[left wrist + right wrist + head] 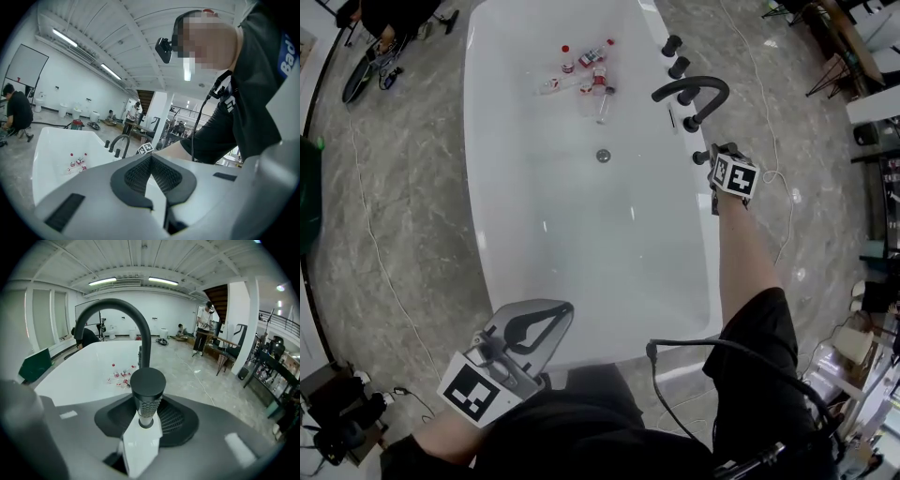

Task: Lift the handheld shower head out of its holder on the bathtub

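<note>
The handheld shower head is a short black cylinder with a knurled neck. It stands upright in its holder on the right rim of the white bathtub. In the right gripper view the shower head rises between the dark pads, which press on its knurled part from both sides. My right gripper is shut on it. My left gripper hangs by the tub's near end with its fingertips together and nothing between them.
A black arched faucet and two black knobs stand on the same rim just beyond the shower head. Several small bottles lie in the tub's far end, past the drain. A cable runs over the marble floor.
</note>
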Motion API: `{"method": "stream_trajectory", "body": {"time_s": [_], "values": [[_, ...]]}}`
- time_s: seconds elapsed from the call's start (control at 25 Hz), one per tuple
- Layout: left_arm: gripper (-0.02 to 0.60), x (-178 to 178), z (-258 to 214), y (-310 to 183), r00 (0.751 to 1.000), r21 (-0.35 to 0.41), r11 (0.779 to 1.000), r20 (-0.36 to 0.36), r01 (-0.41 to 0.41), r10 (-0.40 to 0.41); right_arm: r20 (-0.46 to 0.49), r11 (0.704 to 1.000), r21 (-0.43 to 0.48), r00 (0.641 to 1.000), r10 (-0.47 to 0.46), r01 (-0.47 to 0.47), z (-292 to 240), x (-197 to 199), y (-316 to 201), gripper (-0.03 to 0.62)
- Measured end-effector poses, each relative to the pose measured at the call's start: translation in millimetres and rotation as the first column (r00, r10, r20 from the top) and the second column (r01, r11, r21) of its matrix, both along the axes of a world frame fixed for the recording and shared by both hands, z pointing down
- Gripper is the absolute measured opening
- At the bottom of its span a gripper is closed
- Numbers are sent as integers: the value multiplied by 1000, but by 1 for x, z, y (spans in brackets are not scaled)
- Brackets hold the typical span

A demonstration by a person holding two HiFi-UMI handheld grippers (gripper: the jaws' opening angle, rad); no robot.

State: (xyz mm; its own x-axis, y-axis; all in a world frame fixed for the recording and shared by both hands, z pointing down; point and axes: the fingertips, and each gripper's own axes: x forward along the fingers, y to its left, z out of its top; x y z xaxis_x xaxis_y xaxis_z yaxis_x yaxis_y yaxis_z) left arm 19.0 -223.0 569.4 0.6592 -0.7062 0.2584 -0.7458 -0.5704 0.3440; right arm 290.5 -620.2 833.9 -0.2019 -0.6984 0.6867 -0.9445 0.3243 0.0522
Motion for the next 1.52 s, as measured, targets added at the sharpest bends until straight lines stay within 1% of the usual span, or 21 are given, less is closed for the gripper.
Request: {"method": "stream_trajectory", "body": {"time_s": [0.2,0.36,0.52,0.72,0.96,1.08,1.16,1.32,1.52], "values": [[3,5,-13,24,1000,-12,1000,-8,-13,13,43,995,97,999,-22,17,-51,2,29,133],[3,13,-38,38,999,15,999,-27,-30,30,86,987,162,996,-22,8,-106,7,65,132],[3,18,-69,55,996,47,997,-50,-66,69,112,979,202,993,-34,10,-159,2,120,132],[3,12,-101,79,990,101,989,-80,-106,114,130,979,203,991,-42,15,-198,-19,202,132],[3,-4,-118,103,979,142,978,-113,-154,171,187,980,198,982,-6,-32,-228,-41,291,132],[3,-12,-123,114,972,149,972,-119,-183,202,206,979,197,979,7,-48,-239,-53,332,132],[3,-17,-128,122,966,156,965,-119,-210,230,208,979,195,978,13,-55,-245,-61,357,132],[3,-23,-145,132,955,195,951,-132,-239,267,218,976,202,975,39,-84,-263,-69,395,132],[3,-23,-157,144,932,226,925,-131,-304,338,261,965,231,963,61,-124,-283,-88,440,132]]}}
